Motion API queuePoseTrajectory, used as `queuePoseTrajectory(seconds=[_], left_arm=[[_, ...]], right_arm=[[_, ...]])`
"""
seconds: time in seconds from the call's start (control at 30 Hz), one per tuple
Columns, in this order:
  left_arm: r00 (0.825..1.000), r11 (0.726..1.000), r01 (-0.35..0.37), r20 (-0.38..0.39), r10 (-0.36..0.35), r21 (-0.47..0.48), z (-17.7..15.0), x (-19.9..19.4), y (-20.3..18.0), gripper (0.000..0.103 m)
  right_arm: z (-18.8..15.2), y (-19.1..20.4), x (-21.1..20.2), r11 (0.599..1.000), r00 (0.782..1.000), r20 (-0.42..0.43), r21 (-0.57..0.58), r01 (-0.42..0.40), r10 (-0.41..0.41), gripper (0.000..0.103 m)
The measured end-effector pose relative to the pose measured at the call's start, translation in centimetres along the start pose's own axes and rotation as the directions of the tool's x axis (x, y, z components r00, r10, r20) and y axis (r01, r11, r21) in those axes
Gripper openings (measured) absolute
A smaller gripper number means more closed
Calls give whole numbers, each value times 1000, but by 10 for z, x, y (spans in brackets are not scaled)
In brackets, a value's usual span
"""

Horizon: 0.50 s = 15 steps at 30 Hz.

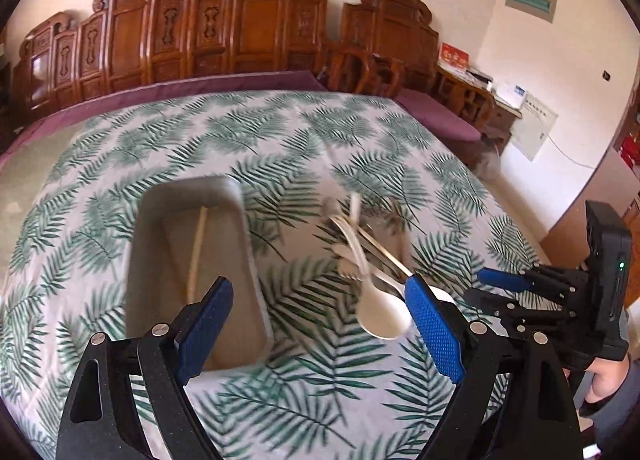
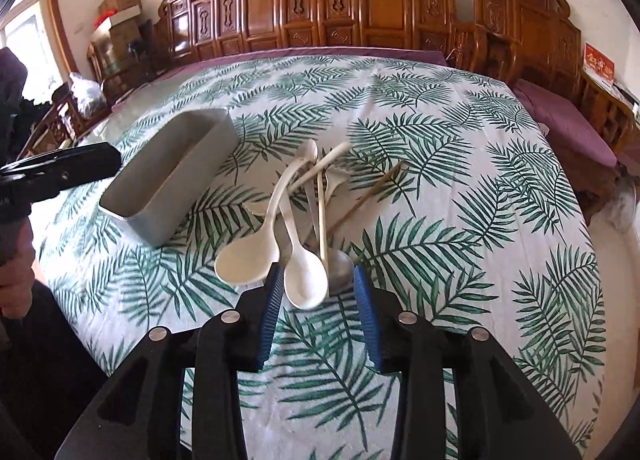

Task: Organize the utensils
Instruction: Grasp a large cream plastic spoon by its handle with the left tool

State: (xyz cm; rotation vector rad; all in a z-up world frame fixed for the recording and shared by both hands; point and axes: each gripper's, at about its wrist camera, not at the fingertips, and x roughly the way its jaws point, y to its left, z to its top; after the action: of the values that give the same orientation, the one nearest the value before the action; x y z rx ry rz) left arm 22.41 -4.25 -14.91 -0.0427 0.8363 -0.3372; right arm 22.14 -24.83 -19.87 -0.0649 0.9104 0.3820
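Note:
A grey oblong tray [image 1: 152, 260] sits on the fern-print tablecloth with one pale chopstick [image 1: 198, 248] lying in it. To its right is a heap of utensils [image 1: 372, 256]: white spoons, pale and brown chopsticks, a metal spoon. My left gripper [image 1: 320, 286] hovers open and empty between tray and heap. In the right wrist view my right gripper [image 2: 318, 272] stands partly open at the near end of the heap. The bowl of a white spoon [image 2: 306, 280] lies between its tips, and neither pad presses on it. A bigger white spoon [image 2: 244, 260] lies just left, the tray [image 2: 132, 216] further left.
Brown chopsticks [image 2: 368, 192] stick out to the right of the heap. The round table's edge [image 2: 592, 228] drops off to the right. Carved wooden benches [image 2: 360, 8] with purple cushions [image 2: 560, 120] ring the table. A hand [image 2: 16, 292] holds the left tool at the left edge.

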Motion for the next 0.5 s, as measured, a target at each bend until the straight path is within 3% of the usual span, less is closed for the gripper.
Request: queuePoseTrajectory(seconds=[0.33, 0.5], left_arm=[[989, 999, 46, -143, -42, 24, -26, 55, -36, 65], [980, 1000, 26, -196, -23, 16, -32, 81, -39, 58]], right_arm=[[-3, -24, -4, 999, 1000, -4, 35, 15, -15, 40], [-4, -22, -1, 1000, 1000, -12, 28, 11, -11, 40]])
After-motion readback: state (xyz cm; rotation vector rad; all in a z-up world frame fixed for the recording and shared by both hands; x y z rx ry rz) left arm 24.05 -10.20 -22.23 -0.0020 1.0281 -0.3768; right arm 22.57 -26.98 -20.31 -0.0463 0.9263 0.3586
